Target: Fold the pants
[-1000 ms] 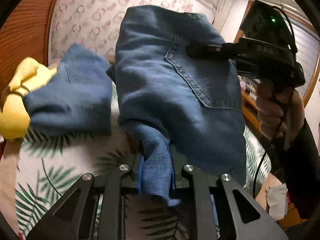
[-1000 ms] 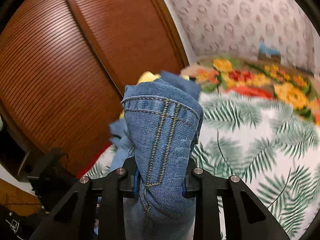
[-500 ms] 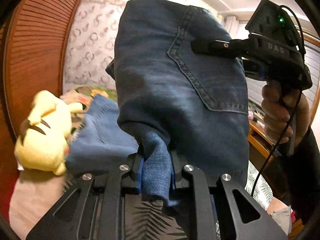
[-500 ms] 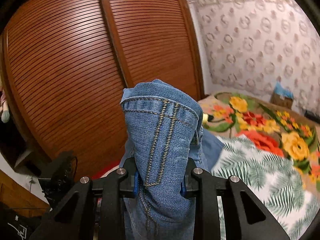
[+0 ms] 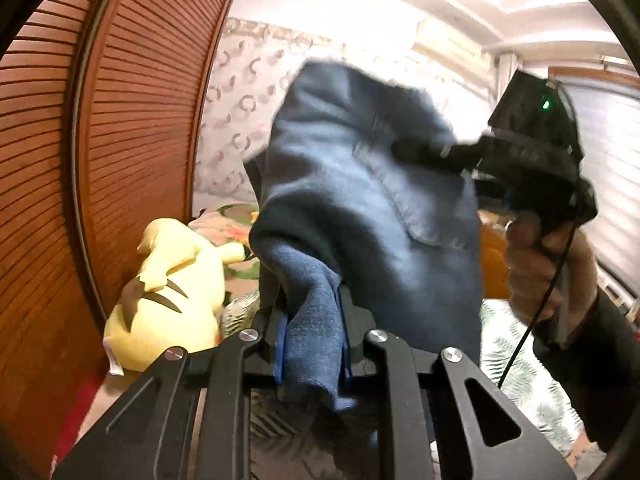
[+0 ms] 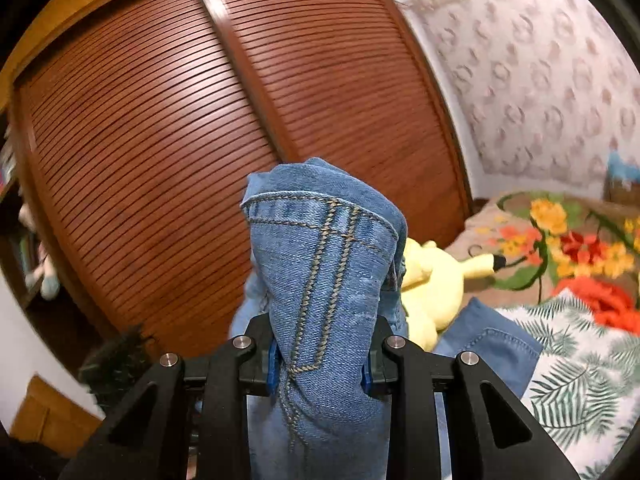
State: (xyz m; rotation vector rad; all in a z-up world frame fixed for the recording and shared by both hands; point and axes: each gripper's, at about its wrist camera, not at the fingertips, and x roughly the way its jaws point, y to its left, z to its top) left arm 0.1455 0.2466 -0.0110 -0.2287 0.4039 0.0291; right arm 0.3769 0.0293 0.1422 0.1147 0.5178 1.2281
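Blue denim pants (image 5: 360, 208) hang in the air, stretched between both grippers above the bed. My left gripper (image 5: 312, 344) is shut on a bunched edge of the cloth. In the left wrist view the right gripper (image 5: 404, 150) grips the pants at the seam by the back pocket, held by a person's hand (image 5: 548, 264). In the right wrist view my right gripper (image 6: 322, 350) is shut on the stitched seam and waistband of the pants (image 6: 324, 264). Another fold of blue denim (image 6: 492, 348) lies on the bed to the right.
A yellow plush toy (image 5: 168, 296) lies on the bed by the brown slatted wardrobe doors (image 5: 120, 120); it also shows as the plush toy (image 6: 432, 284) beyond the pants. The leaf-print bedspread (image 6: 580, 380) and a flowered blanket (image 6: 560, 240) spread to the right.
Both grippers have lifted and swung left with the pants still clamped. The plush toy and the wardrobe doors have come further into view, and the bed has dropped lower.
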